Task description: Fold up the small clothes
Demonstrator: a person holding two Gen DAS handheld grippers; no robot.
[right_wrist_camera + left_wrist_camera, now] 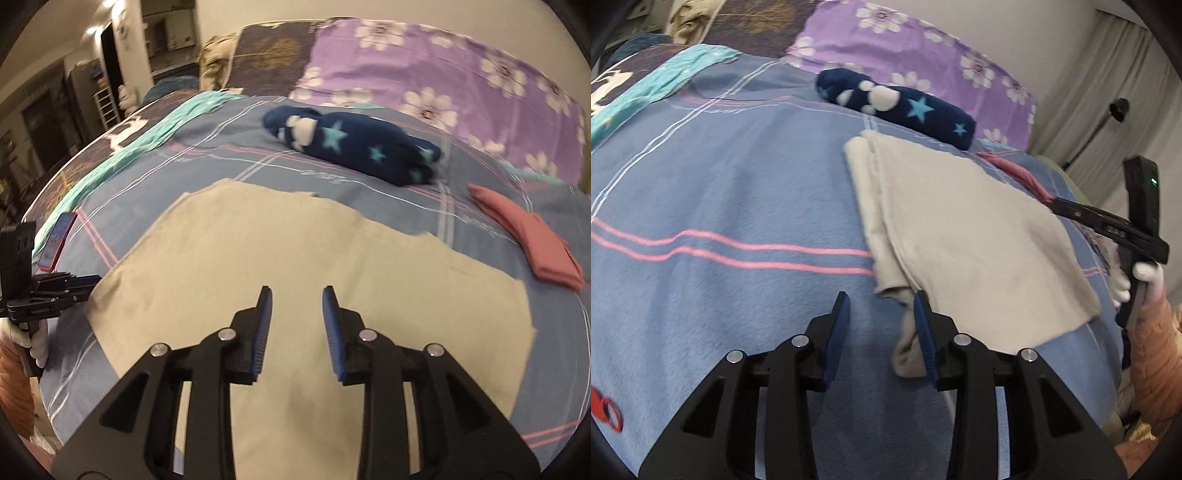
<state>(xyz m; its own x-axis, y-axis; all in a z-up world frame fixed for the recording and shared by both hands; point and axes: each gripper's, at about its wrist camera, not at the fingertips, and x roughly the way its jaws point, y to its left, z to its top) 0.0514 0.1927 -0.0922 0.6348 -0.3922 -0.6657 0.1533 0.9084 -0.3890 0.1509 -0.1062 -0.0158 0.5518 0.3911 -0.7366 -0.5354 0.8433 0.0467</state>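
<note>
We hover both parted, empty grippers, left gripper (881,308) and right gripper (297,301), over the beige cloth (306,258) on the bed (720,184). It looks soft and limp. We would pinch its corners.

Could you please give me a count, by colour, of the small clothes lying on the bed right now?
Beige garment, spread flat: 1
Navy star-patterned garment, rolled up: 1
Pink garment, folded: 1
Total: 3

You are looking at three small clothes lying on the bed: one beige garment (295,266), one navy star-printed piece (354,144) and one folded pink piece (532,243), with one phone (57,240) and two grippers, left (881,314) and right (297,306).
</note>
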